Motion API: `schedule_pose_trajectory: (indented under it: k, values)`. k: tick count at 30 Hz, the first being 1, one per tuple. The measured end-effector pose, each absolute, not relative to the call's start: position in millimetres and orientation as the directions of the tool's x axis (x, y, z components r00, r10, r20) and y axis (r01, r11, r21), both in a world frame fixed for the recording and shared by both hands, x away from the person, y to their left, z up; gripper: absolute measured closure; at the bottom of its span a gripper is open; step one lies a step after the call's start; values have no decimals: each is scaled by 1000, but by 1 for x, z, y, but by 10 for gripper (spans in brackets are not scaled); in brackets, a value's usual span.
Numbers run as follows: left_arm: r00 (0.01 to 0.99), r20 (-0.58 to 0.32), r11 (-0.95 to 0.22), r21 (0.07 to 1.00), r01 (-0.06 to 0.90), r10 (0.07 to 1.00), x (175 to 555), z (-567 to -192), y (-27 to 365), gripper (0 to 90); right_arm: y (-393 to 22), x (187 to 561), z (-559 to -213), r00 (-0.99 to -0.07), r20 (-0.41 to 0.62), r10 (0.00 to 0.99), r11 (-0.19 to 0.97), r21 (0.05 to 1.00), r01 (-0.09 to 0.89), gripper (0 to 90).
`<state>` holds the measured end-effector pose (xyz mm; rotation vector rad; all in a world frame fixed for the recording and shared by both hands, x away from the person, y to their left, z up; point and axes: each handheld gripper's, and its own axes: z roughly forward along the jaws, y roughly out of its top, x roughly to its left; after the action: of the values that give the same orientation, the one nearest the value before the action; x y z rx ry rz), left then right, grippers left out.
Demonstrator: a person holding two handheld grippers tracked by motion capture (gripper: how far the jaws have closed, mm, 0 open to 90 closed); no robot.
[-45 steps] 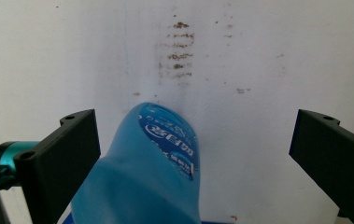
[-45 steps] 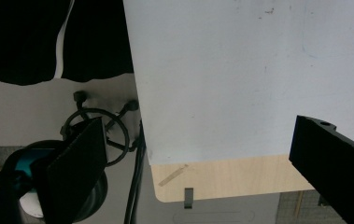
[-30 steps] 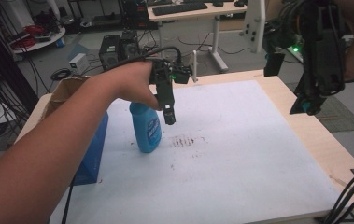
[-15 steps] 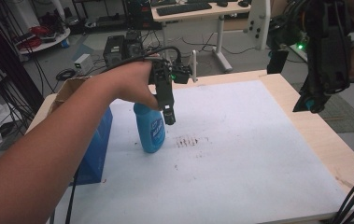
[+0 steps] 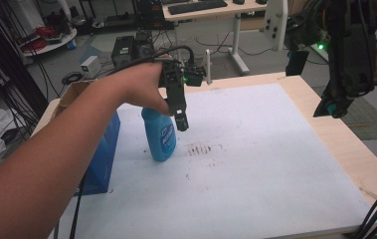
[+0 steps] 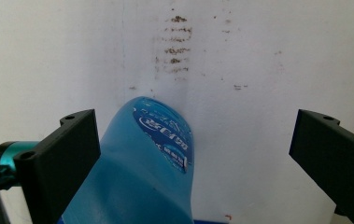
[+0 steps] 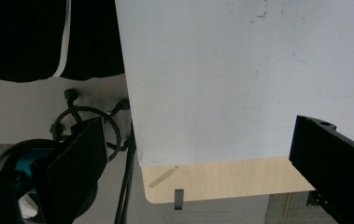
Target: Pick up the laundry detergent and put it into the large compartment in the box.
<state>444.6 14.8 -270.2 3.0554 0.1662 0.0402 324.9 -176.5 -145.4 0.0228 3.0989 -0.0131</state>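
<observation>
One blue bottle [image 5: 161, 137] stands upright on the white sheet [image 5: 255, 149] that covers the table, toward its left side, with a white label on its front. My left gripper [image 5: 181, 121] hangs right over it, pointing down, and its tips are just beside the bottle's upper part in the high view. In the left gripper view the bottle [image 6: 142, 172] sits between my jaws, close against the left one and well clear of the right, so the gripper [image 6: 193, 168] is spread wide and holds nothing. Just past the bottle on the sheet is a patch of brown smudges [image 5: 203, 148], lying in short rows. On the bottle's other side a blue bag [image 5: 101, 154] stands at the left edge of the table, with a brown cardboard box [image 5: 71, 94] behind it. My right gripper [image 5: 332, 107] is raised high over the right edge of the table, well apart from the bottle. Its own view looks down on a corner of the sheet and the bare wood edge [image 7: 221, 179], and its jaws are wide open and empty.
</observation>
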Motion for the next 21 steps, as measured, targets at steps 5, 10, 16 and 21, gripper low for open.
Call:
schedule_pose_trajectory:
  k: [5, 10, 16, 21]
  values:
    - [991, 29, -989, 80, 125, 127, 440, -263, 11, 17, -181, 325, -144, -999, -47, 16, 1000, 0, 16, 35]
    - [985, 52, -983, 82, 162, 166, 438, -252, 8, 18, -184, 325, -144, -999, -52, 13, 1000, -5, 13, 35]
    - [971, 33, -967, 105, 233, 237, 435, -241, 11, 17, -186, 327, -145, -998, -56, 16, 1000, -6, 17, 35]
    - [950, 41, -947, 109, 302, 308, 434, -230, 18, 18, -185, 329, -145, -998, -55, 12, 1000, -8, 12, 35]
